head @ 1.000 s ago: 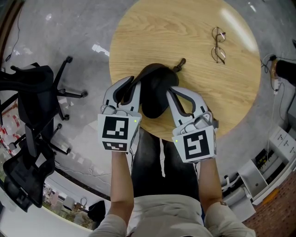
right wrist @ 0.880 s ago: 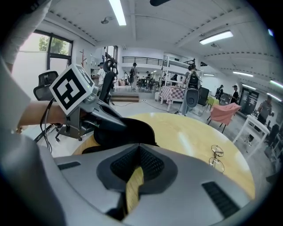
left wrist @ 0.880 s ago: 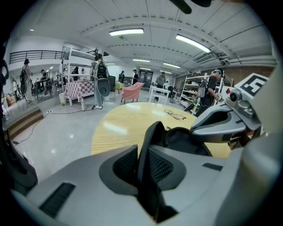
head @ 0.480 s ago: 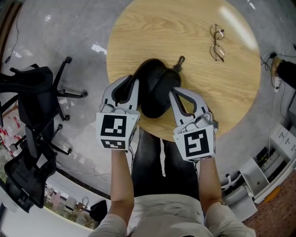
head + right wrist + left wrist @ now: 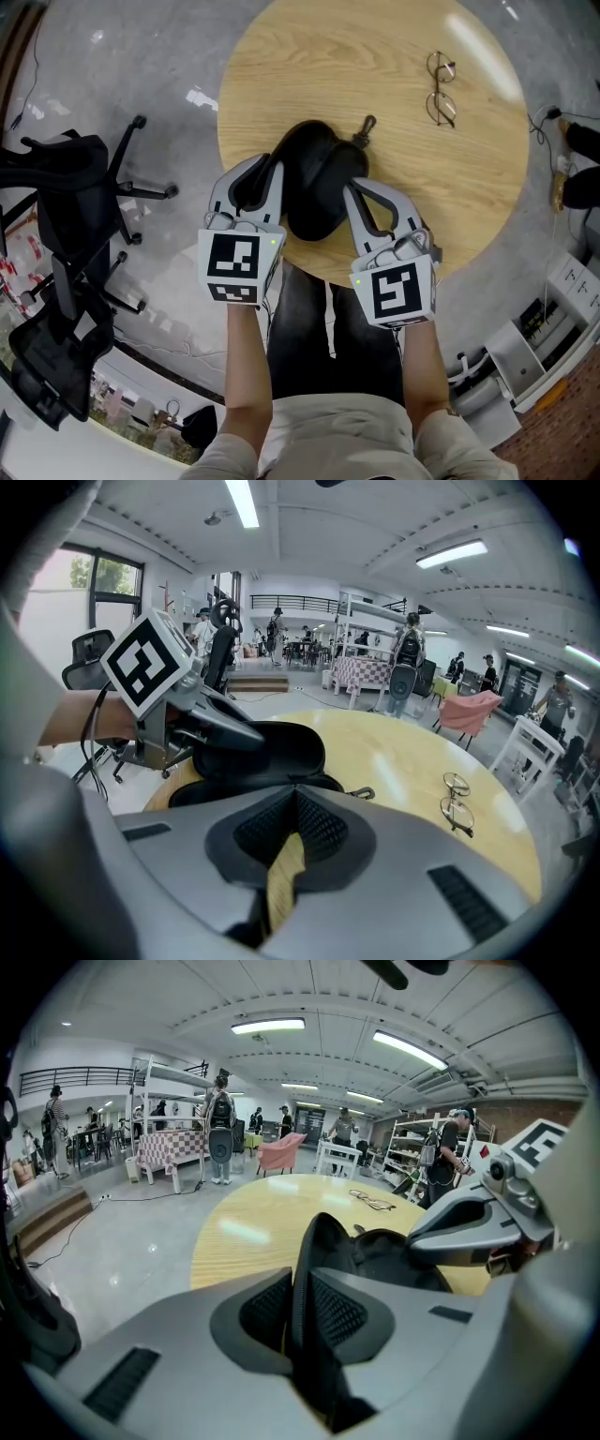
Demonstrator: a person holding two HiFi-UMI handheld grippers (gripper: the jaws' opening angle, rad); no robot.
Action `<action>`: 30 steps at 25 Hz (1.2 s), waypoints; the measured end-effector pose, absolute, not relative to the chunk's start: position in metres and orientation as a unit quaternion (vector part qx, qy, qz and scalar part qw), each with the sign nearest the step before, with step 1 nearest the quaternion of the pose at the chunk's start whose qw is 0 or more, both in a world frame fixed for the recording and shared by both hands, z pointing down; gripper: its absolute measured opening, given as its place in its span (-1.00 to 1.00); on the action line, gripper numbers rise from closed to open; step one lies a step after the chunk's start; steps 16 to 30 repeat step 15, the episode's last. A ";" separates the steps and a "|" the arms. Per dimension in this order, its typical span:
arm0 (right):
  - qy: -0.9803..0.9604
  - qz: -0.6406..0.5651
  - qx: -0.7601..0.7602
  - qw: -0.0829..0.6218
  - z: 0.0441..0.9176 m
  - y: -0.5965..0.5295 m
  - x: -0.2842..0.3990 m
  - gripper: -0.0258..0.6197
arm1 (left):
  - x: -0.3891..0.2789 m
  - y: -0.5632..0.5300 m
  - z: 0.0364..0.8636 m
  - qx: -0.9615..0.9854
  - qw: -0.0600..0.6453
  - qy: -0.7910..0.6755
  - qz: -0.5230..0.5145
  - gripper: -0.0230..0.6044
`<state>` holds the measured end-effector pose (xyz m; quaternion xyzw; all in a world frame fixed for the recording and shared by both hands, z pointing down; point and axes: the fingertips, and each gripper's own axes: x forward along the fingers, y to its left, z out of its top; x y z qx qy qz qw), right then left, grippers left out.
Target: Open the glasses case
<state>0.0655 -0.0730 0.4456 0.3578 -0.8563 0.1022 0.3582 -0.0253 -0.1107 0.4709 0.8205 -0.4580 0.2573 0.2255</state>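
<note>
A black glasses case (image 5: pixel 314 187) lies open on the round wooden table (image 5: pixel 375 56), close to its near edge. My left gripper (image 5: pixel 272 167) is shut on the raised lid (image 5: pixel 323 1241), whose thin edge runs between the pads (image 5: pixel 267 1312). My right gripper (image 5: pixel 352 186) is at the case's right side. Its jaws are shut, and its tips meet at the rim of the lower shell (image 5: pixel 187 791) and seem to pinch it. The lid's hollow inside (image 5: pixel 272 747) faces my right gripper. A pair of wire-rimmed glasses (image 5: pixel 442 89) lies at the table's far right, apart from both grippers.
The zipper pull (image 5: pixel 364 128) sticks out behind the case. Black office chairs (image 5: pixel 75 187) stand on the grey floor to the left. White shelving (image 5: pixel 553 328) is at the lower right. The table's near edge runs just under both grippers.
The lid has swung a little further open and to the left since a second ago. Both grippers have kept almost the same place.
</note>
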 end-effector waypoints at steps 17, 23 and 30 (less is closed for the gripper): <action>-0.849 0.117 0.365 0.363 0.448 -0.070 0.067 -0.86 | -0.026 -0.110 0.471 0.820 0.222 -0.458 0.260 -0.73; -0.849 0.117 0.365 0.363 0.448 -0.070 0.067 -0.86 | -0.026 -0.110 0.471 0.820 0.222 -0.458 0.260 -0.73; -0.849 0.117 0.365 0.363 0.448 -0.070 0.067 -0.86 | -0.026 -0.110 0.471 0.820 0.222 -0.458 0.260 -0.73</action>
